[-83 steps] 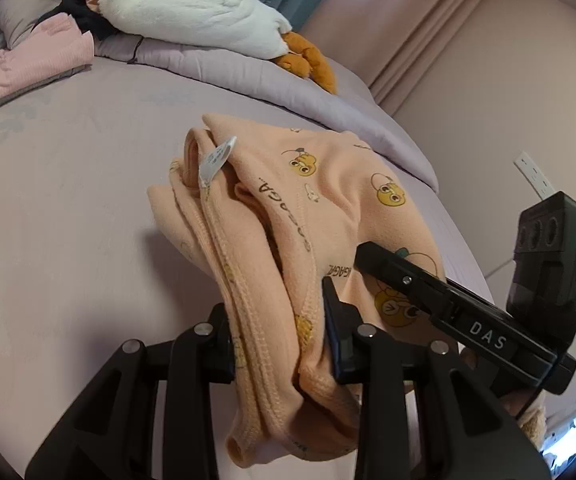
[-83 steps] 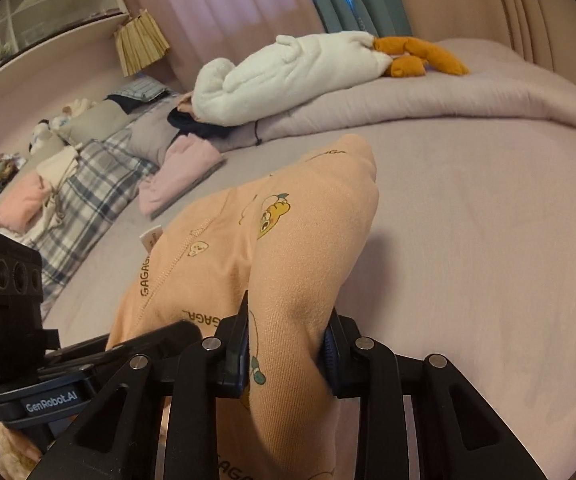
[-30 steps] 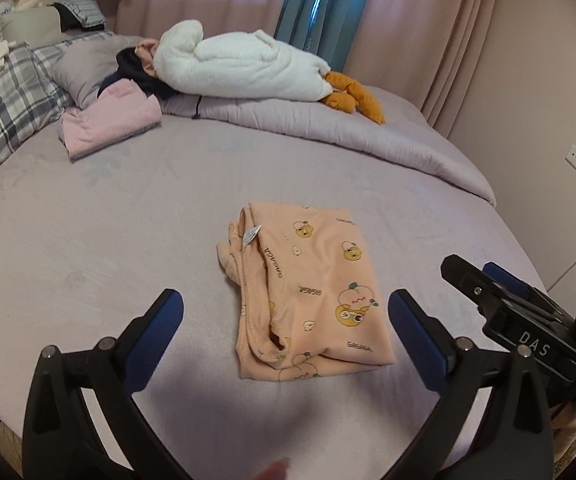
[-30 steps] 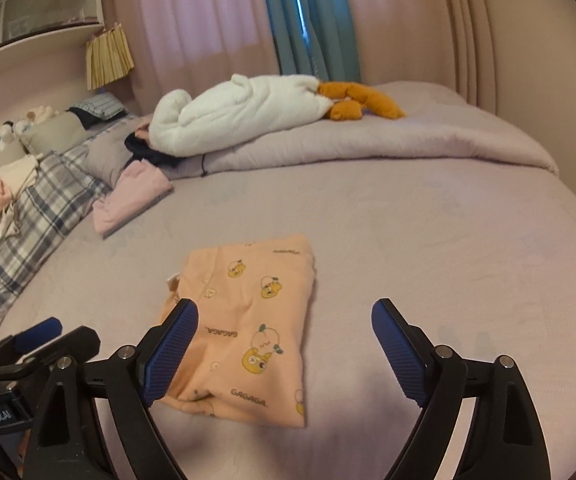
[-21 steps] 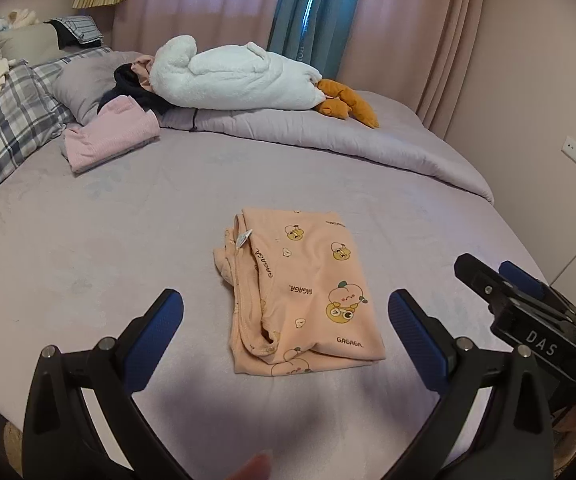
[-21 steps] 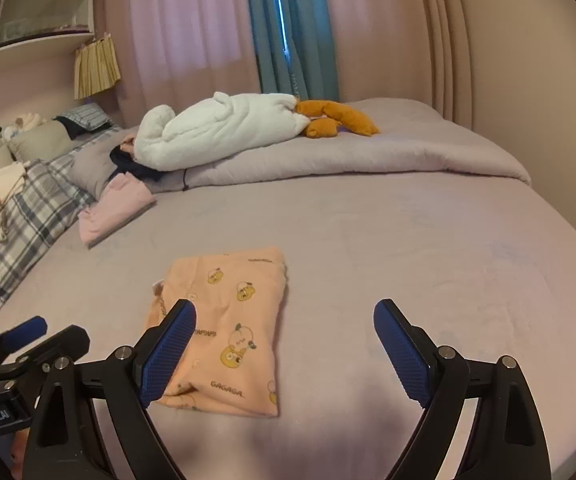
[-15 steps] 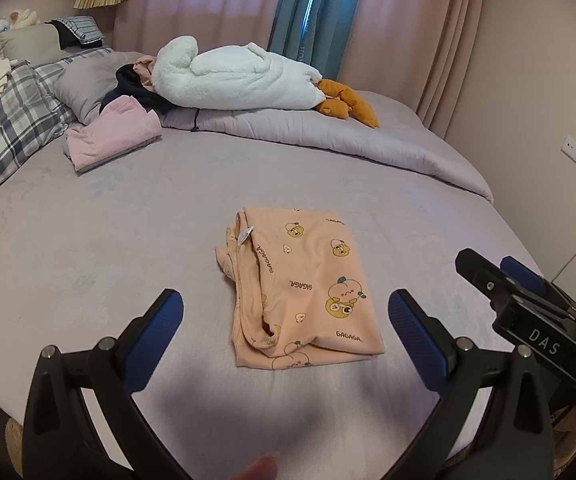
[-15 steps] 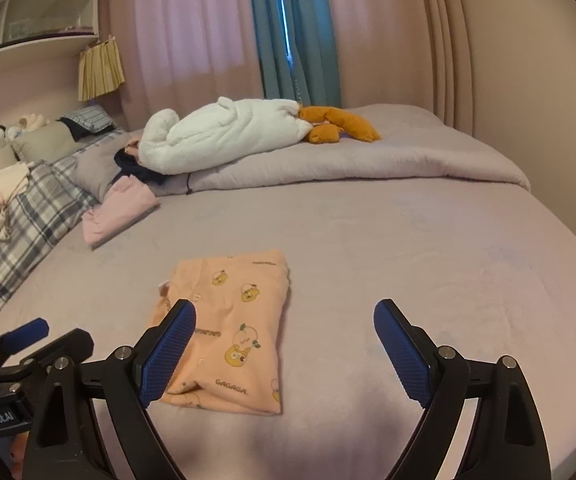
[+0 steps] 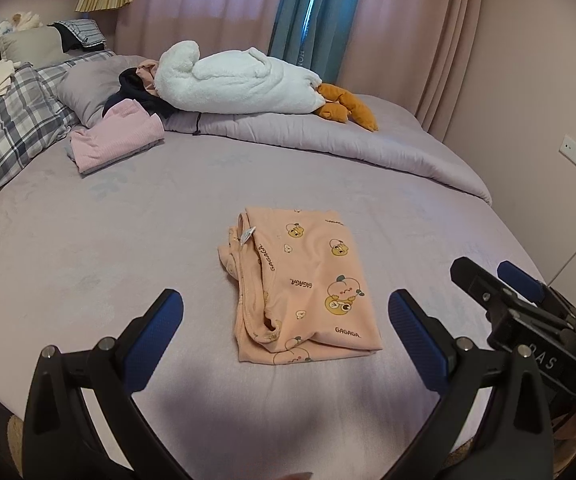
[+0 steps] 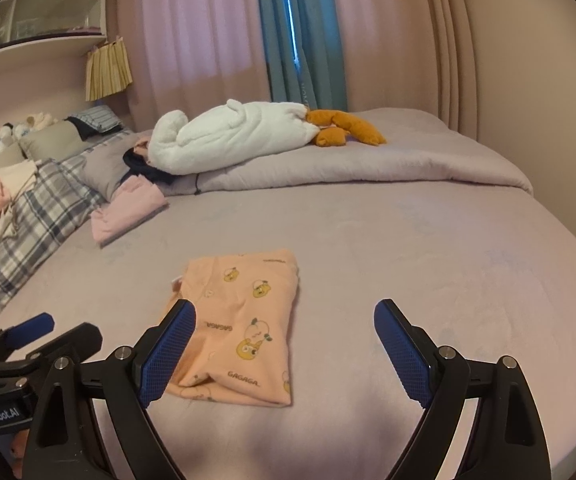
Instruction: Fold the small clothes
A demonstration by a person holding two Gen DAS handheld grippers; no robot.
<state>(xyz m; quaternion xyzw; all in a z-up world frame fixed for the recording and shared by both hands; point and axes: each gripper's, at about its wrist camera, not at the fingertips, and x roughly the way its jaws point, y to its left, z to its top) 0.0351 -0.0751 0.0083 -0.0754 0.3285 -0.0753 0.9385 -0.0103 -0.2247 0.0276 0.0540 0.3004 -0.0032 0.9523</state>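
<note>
A lilac bed (image 9: 87, 240) is seen, with a white plush goose (image 9: 239, 84) laid on the rolled duvet at its far side. The folded peach baby garment (image 9: 308, 284) is laid flat mid-bed. The left tool (image 9: 285, 316) and right tool (image 10: 283, 332) are held spread wide, touching nothing.

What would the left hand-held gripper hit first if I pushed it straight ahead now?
Most likely the folded peach garment, which lies between the open fingers of the left hand-held gripper on the bed. Depth is unclear, so it might pass above.
</note>
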